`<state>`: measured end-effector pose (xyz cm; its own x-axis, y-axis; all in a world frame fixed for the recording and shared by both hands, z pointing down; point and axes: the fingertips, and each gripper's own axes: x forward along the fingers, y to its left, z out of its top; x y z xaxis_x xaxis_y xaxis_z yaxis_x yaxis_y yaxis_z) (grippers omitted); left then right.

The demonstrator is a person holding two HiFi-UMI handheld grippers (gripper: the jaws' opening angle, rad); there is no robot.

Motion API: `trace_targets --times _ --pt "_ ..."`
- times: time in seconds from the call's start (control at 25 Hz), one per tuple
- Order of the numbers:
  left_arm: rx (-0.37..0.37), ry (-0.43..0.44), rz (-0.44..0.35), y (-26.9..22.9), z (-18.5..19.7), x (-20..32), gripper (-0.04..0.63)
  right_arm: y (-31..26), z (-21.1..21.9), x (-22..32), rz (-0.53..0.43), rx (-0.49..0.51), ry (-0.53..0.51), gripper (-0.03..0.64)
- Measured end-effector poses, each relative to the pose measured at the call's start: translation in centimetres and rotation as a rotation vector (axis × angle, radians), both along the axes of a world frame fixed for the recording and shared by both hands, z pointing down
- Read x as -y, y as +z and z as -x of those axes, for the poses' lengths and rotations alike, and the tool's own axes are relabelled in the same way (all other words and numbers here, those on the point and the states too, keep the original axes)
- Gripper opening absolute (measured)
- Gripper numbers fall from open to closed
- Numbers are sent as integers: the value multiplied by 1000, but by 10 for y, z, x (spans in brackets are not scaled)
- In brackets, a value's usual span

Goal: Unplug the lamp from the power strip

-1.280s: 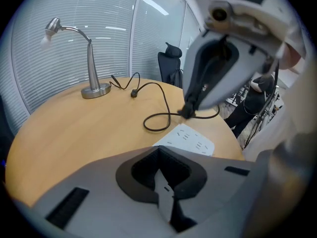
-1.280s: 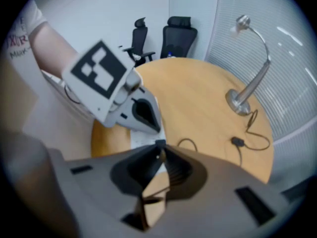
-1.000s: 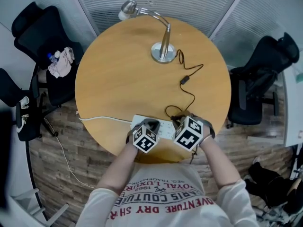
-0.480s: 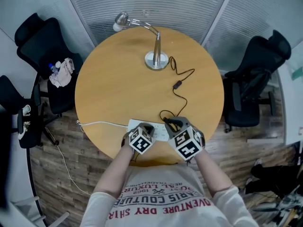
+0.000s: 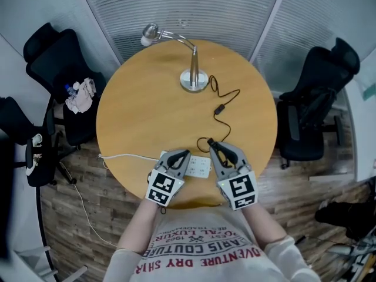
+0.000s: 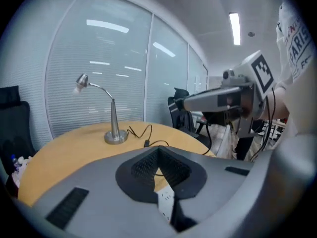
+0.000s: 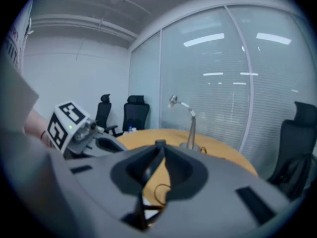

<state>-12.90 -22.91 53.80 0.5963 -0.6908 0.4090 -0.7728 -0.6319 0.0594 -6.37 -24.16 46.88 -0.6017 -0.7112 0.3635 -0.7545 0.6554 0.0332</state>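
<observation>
Lamp (image 5: 194, 80) is seen in the head view standing upright at the far side of the round table (image 5: 135, 116). Its cord (image 5: 221, 108) is laid slack toward the near edge, where the white power strip (image 5: 200, 167) lies. The left gripper (image 5: 179, 155) is held over the strip's left part and the right gripper (image 5: 212, 147) over its right end, where the cord ends. Because the strip lies close to the near edge, it could be dragged off the table if it is not held down.

In the left gripper view the jaws are shown together at their tips with nothing between them, and the strip (image 6: 166, 202) is seen just below them. Whether the strip is pressed cannot be told. If it is not, it may be lifted along with the plug.

In the right gripper view the jaws are closed on a small dark piece at their very tips, judged to be the plug (image 7: 160, 143), with a dark line like the cord hanging from it. Whether the pins are clear of the socket cannot be told. With so little held, the plug could be lost from the tips. A skewed pull could bend the pins, and a long pull could use up the slack and tip the lamp.
</observation>
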Motion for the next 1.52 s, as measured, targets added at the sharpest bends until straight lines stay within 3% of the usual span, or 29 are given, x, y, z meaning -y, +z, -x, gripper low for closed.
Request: trace_targets --times 0.36,0.48,0.72,1.04,1.52 --pt "-143 -125 -347 -130 20 6 28 -43 -12 8 -163 113 99 71" --pt "-179 -151 -413 -149 28 2 28 -49 -13 8 -182 125 109 71" --pt "-304 -192 -463 -162 48 -1 28 -60 -14 10 -219 145 89 71" --pt "-258 -200 -471 -167 49 1 28 -69 -7 4 -257 188 35 71" --pt "-258 -200 -438 -163 45 4 28 -64 -8 6 -239 176 35 71"
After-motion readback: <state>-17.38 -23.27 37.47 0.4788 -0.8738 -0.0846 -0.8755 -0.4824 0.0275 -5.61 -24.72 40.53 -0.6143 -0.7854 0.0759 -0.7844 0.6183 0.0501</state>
